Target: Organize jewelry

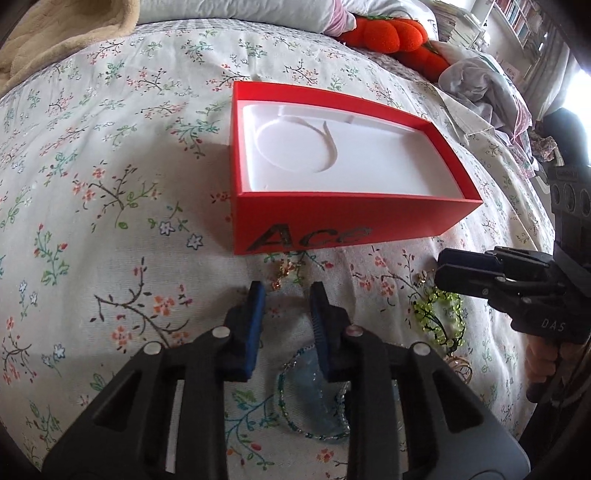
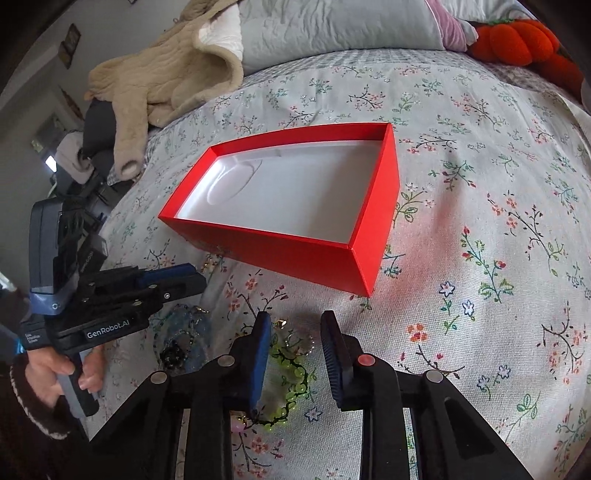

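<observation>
An open red box (image 1: 332,218) with a white moulded insert lies on the floral bedspread; it also shows in the right wrist view (image 2: 314,254). Jewelry lies in front of it: a blue beaded necklace (image 1: 314,402), a green beaded piece (image 1: 439,317) and a small gold piece (image 1: 286,275). My left gripper (image 1: 286,295) is open and empty, above the blue necklace and just short of the gold piece. My right gripper (image 2: 295,325) is open and empty over the green beaded piece (image 2: 291,373). In the left wrist view the right gripper (image 1: 443,267) appears side-on beside the green piece.
A beige plush blanket (image 2: 166,77) and grey pillows (image 2: 332,26) lie at the head of the bed. An orange plush toy (image 1: 391,33) and crumpled clothes (image 1: 476,85) sit far right. A hand holds the left gripper's handle (image 2: 66,373).
</observation>
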`<state>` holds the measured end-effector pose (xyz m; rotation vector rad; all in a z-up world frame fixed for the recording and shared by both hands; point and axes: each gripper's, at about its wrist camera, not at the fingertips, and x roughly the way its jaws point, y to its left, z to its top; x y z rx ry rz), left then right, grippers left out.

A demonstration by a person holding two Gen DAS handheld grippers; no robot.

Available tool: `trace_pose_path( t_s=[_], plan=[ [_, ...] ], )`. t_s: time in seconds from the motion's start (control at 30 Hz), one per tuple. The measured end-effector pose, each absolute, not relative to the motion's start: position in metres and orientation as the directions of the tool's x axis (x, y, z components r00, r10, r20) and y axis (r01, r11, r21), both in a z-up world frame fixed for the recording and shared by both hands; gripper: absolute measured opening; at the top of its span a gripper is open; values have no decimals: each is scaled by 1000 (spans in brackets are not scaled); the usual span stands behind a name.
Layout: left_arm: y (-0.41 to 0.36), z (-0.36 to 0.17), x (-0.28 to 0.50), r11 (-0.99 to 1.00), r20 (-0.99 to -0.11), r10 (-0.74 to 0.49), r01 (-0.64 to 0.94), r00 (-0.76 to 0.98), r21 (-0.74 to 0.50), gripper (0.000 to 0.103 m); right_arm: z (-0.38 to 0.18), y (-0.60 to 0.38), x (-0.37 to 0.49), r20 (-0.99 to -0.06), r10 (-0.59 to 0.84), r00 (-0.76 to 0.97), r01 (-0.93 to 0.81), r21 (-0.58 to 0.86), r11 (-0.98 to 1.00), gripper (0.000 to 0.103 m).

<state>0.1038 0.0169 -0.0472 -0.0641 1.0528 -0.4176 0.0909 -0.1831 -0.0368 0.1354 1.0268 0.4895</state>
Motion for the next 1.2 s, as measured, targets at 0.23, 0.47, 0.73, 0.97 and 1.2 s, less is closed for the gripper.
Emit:
trace_pose_path(
  t_s=[0.23, 0.47, 0.73, 0.97, 1.2],
  plan=[
    [15, -51, 105, 916, -825, -368, 317, 429, -244, 24, -41, -172, 93, -786, 463, 410, -358, 328, 874, 28],
    [13, -52, 108, 919, -822, -365, 312, 438, -242, 21, -46, -162, 94, -808, 409, 425, -356, 266, 896, 22],
    [7, -52, 110, 934, -821, -325, 293, 469, -203, 5, -45, -158, 95, -818, 370, 441, -344, 227, 911, 8],
    [4, -42, 104, 934, -825, -323, 298, 464, -198, 5, -27, -165, 91, -798, 384, 464, -331, 247, 911, 5],
    [2, -20, 95, 930, -799, -340, 304, 497, -206, 5, 1, -178, 84, -757, 404, 514, -314, 272, 909, 5]
  ],
)
